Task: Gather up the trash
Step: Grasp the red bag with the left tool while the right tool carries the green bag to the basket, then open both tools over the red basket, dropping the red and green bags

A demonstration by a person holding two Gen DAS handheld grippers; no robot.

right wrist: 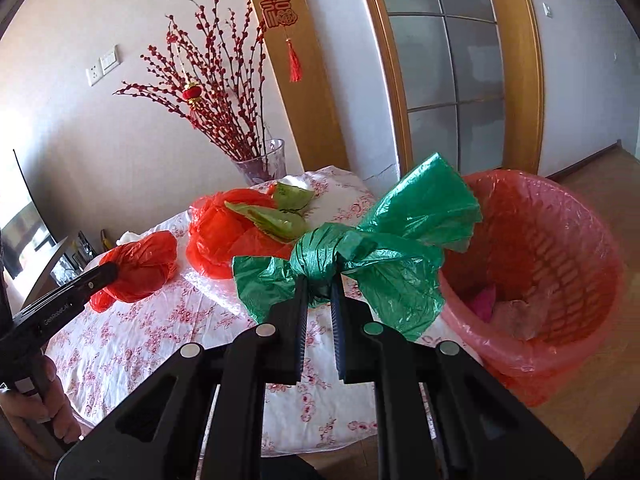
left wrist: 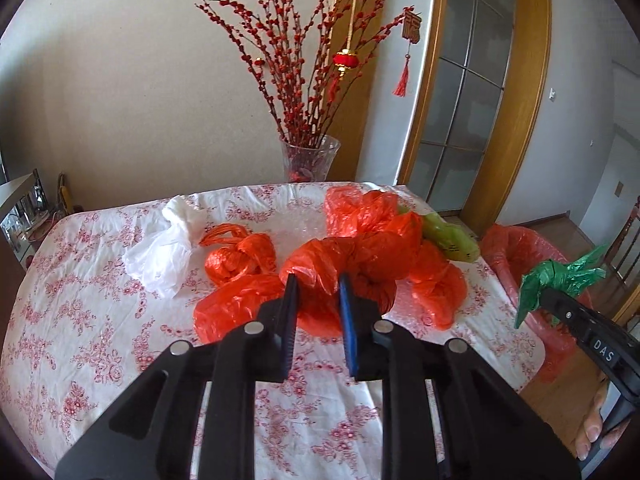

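Observation:
My right gripper is shut on a knotted green plastic bag and holds it in the air beside the red trash basket, over the table's right edge. The bag also shows in the left wrist view. My left gripper is open and empty, its tips just above a knotted red plastic bag on the floral tablecloth. More red bags, a white bag and a light green bag lie on the table.
A glass vase of red berry branches stands at the table's far edge. The basket, lined with a red bag, stands on the wood floor right of the table and holds some scraps. A wood-framed glass door is behind.

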